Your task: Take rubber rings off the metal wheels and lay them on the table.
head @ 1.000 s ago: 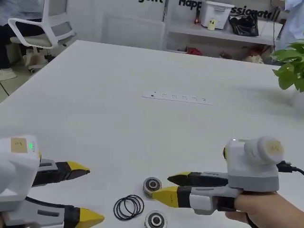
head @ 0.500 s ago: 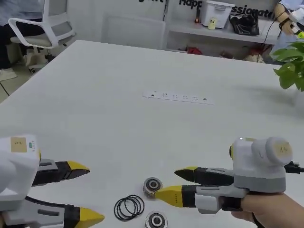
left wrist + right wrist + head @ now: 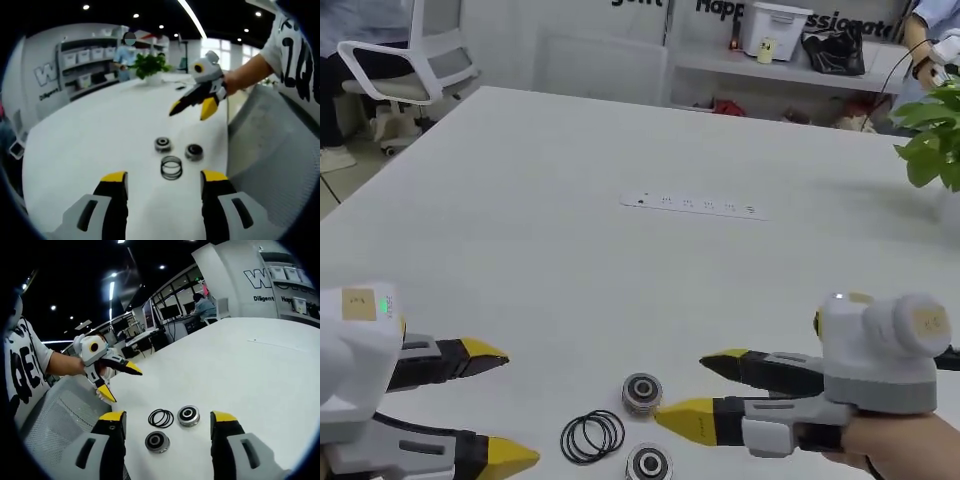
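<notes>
Two metal wheels lie near the table's front edge: one [image 3: 641, 392] farther in, one [image 3: 649, 464] right at the edge. A small pile of black rubber rings [image 3: 591, 436] lies flat just left of them. My left gripper [image 3: 485, 405] is open, its yellow tips left of the rings. My right gripper [image 3: 700, 392] is open, its tips just right of the far wheel. The left gripper view shows the rings [image 3: 171, 167], both wheels [image 3: 163, 144] [image 3: 194, 151] and the right gripper [image 3: 192, 106]. The right gripper view shows the rings [image 3: 161, 418], wheels [image 3: 188, 415] [image 3: 157, 441] and the left gripper [image 3: 120, 380].
A white power strip [image 3: 687, 204] lies mid-table. A green plant [image 3: 932, 140] stands at the right edge. An office chair [image 3: 405, 65] stands beyond the far left corner, and shelves with boxes [image 3: 777, 30] line the back wall. A mesh chair back [image 3: 60, 420] sits by the front edge.
My right gripper has drawn back to the right and slightly down, away from the far wheel. The left gripper, the wheels and the rings have stayed put.
</notes>
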Motion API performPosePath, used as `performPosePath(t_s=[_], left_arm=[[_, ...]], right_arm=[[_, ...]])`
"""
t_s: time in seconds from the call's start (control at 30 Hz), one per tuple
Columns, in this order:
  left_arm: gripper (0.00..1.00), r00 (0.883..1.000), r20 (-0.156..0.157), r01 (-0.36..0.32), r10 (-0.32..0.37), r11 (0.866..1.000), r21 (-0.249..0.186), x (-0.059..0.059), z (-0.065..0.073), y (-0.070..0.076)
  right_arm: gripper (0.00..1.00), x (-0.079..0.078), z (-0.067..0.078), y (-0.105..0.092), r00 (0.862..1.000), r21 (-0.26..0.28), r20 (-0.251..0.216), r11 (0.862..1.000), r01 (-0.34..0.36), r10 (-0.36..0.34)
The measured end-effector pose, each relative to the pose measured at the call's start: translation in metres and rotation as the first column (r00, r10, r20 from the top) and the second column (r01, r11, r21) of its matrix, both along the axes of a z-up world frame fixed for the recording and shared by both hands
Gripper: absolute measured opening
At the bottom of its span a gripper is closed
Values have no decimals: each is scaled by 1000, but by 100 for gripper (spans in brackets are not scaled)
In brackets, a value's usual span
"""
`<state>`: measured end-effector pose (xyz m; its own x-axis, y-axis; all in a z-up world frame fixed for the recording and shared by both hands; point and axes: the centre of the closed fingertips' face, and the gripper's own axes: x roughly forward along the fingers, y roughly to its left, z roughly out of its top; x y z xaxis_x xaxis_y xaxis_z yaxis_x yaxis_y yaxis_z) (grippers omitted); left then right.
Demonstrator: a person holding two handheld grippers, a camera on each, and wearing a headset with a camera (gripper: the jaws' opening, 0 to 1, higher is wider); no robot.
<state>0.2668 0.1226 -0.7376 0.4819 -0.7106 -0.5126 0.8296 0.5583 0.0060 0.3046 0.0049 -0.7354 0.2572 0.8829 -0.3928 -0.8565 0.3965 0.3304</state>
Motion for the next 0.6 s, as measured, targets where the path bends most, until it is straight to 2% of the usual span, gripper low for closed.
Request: performPosePath(t_s=[0.6], left_arm=[[60,1000,3,7,-7,1000,3,0,2,-4]], right_arm=[[72,-6,-5,-13,994,-84,103,996,-38,47]])
